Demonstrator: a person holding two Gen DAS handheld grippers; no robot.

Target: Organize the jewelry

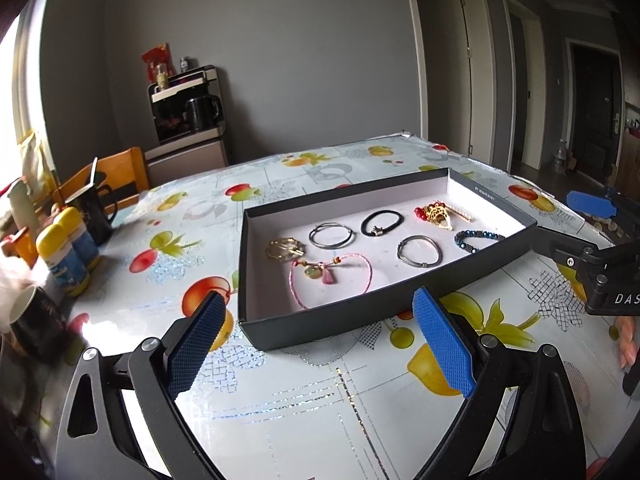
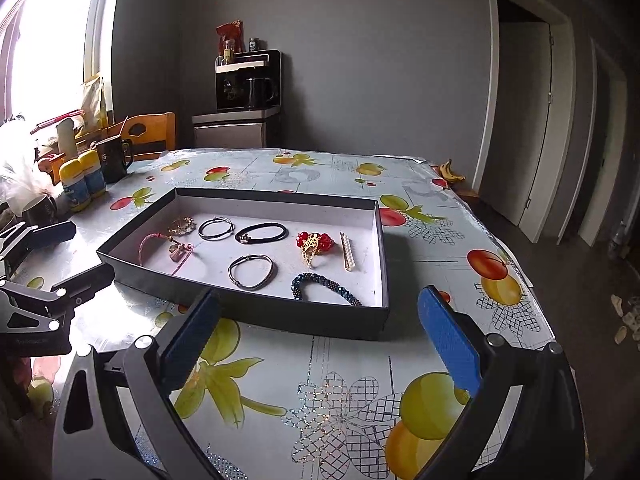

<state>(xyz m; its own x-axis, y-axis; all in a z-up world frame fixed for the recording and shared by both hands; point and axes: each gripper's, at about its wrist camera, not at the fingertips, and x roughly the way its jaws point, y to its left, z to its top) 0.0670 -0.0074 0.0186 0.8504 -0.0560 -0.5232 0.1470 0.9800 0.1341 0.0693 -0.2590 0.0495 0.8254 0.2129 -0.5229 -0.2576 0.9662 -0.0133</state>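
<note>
Jewelry pieces are laid apart inside the shallow black cardboard tray (image 2: 384, 264) on the fruit-patterned bench (image 2: 360, 380), and with the left claw (image 1: 316, 344) and right claw (image 2: 320, 340) both held apart and empty, the thin silver bangle (image 2: 253, 271) could be pinched badly and dragged into the blue beaded bracelet (image 2: 324, 286).

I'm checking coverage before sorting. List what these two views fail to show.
- Left wrist view: part of the blue bracelet is hidden behind the box wall.
- Left wrist view: the print on the far wall is too small to read.
- Right wrist view: the left hand-held gripper is cut off by the left edge.
- Both views: clasps on the silver bangle are too small to make out.
</note>
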